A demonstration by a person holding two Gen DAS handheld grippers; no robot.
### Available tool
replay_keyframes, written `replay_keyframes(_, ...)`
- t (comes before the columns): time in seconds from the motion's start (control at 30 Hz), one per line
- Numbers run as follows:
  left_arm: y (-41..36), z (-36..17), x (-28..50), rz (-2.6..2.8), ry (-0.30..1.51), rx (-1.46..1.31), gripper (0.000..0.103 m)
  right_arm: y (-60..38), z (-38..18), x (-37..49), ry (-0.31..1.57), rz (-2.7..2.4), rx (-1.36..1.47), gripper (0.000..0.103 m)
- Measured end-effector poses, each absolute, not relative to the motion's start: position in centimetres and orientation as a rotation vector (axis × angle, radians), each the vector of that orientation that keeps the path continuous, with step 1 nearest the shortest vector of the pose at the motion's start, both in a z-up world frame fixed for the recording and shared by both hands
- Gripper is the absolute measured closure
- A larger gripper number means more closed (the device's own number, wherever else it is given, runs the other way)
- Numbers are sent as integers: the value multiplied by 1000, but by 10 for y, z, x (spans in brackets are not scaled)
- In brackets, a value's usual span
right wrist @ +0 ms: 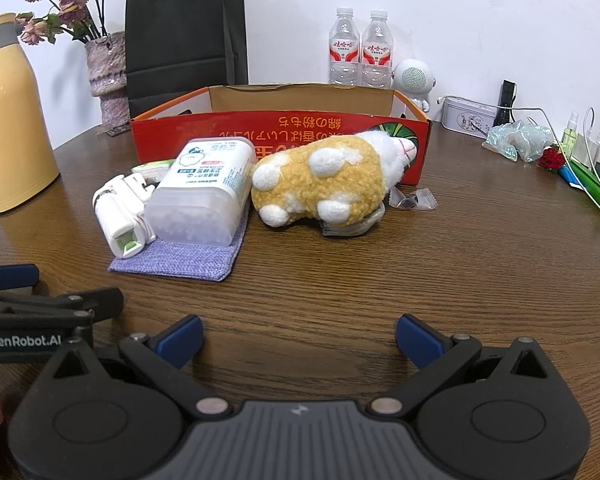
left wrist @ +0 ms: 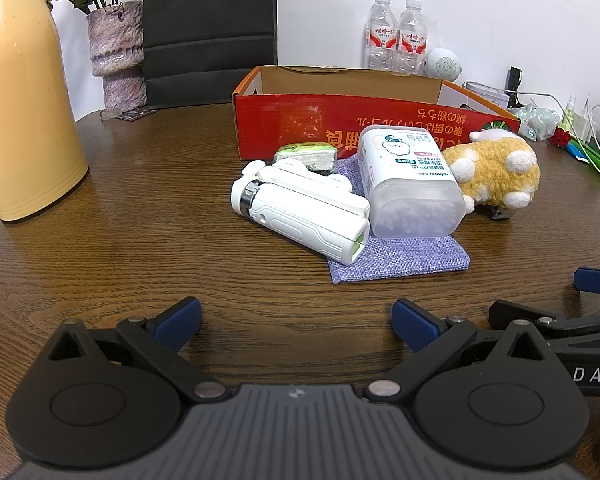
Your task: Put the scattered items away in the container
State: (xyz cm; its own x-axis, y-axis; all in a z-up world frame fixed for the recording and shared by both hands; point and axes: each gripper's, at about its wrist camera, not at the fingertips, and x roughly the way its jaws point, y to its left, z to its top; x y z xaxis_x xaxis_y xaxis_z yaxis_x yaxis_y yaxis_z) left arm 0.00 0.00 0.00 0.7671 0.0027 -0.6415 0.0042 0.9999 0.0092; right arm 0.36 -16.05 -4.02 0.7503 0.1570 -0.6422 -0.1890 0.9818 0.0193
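Observation:
An open red cardboard box (left wrist: 300, 128) (right wrist: 280, 128) stands on the wooden table. In front of it lie a white handheld device (left wrist: 300, 216) (right wrist: 120, 216), a cotton swab box (left wrist: 408, 184) (right wrist: 204, 196) on a purple cloth pouch (left wrist: 400, 256) (right wrist: 188, 260), a green packet (left wrist: 306, 156) (right wrist: 150, 168), a yellow plush toy (left wrist: 496, 172) (right wrist: 324, 180) and a clear candy wrapper (right wrist: 414, 200). My left gripper (left wrist: 296, 320) is open and empty, short of the items. My right gripper (right wrist: 300, 338) is open and empty, also short of them.
A yellow thermos (left wrist: 24, 100) (right wrist: 8, 120) stands at the left. A vase of dried flowers (left wrist: 116, 52) (right wrist: 106, 72), a black paper bag (right wrist: 184, 36), two water bottles (right wrist: 360, 48) and a white speaker (right wrist: 414, 76) line the back. Cables and small clutter (right wrist: 560, 148) sit at the right.

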Motion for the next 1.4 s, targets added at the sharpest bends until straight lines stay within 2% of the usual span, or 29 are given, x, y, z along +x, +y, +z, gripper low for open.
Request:
replay_keyframes(0.5,1,1,-3,18,694,6,0,-155,-46,7,699,193,-47,0)
replay_keyframes(0.6,7,12,-1,-39,664,14,0,-162,-33,10,685,221,-4,10)
replay_keyframes(0.83,15,27,60,-82,713,-115,0,-160,10,37,532,355,53,14)
replay_keyframes(1.0,18,14,69,-54,768,-1,2,-142,7,62,564,419,45,17)
replay_keyframes(1.2,42,30,60,-29,718,17,0,-112,-4,86,621,413,2,14)
replay_keyframes(1.33,34,28,84,-55,737,35,0,-93,-10,93,597,363,-75,13)
replay_keyframes(1.37,31,25,89,-48,748,45,4,-93,-12,93,593,363,-87,13)
replay_keyframes(1.4,30,20,91,-53,757,50,11,-93,-13,92,592,363,-106,20)
